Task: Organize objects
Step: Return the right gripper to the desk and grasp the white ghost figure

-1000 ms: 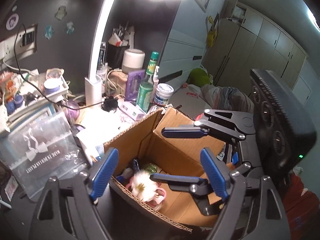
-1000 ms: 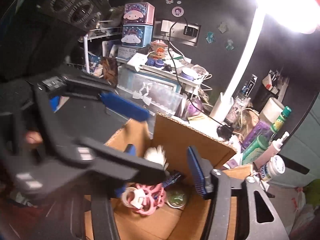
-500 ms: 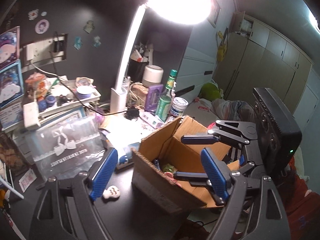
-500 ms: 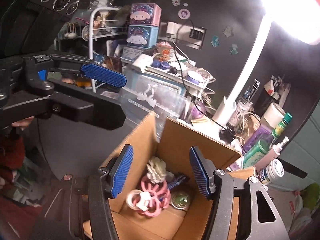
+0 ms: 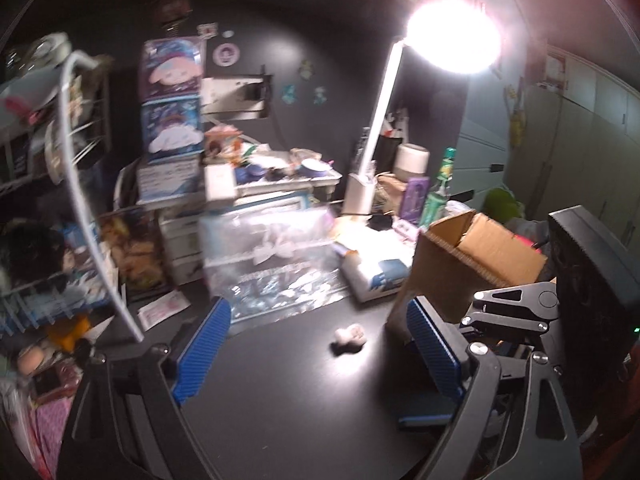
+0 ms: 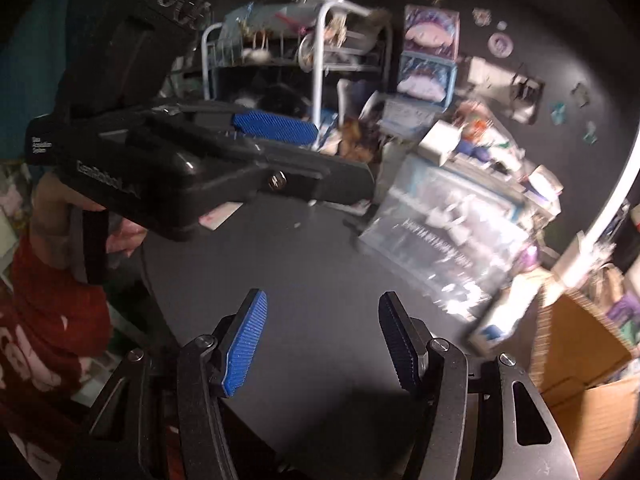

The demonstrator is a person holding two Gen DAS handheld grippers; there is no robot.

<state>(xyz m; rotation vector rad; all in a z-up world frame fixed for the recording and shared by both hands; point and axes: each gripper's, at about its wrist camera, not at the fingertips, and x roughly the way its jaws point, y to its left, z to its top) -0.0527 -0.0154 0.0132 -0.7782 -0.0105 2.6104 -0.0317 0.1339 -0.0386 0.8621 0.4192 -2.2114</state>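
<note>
Small white trinket on black desk, both hand-held grippers empty: left opening, right parted.

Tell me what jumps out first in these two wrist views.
The glaring desk lamp at upper right of the left wrist view washes out everything near it. Below it, an open cardboard box stands at the right of the dark tabletop, with a small white item alone beside it, ahead of the left claw, whose jaws are opening with nothing between them.
</note>
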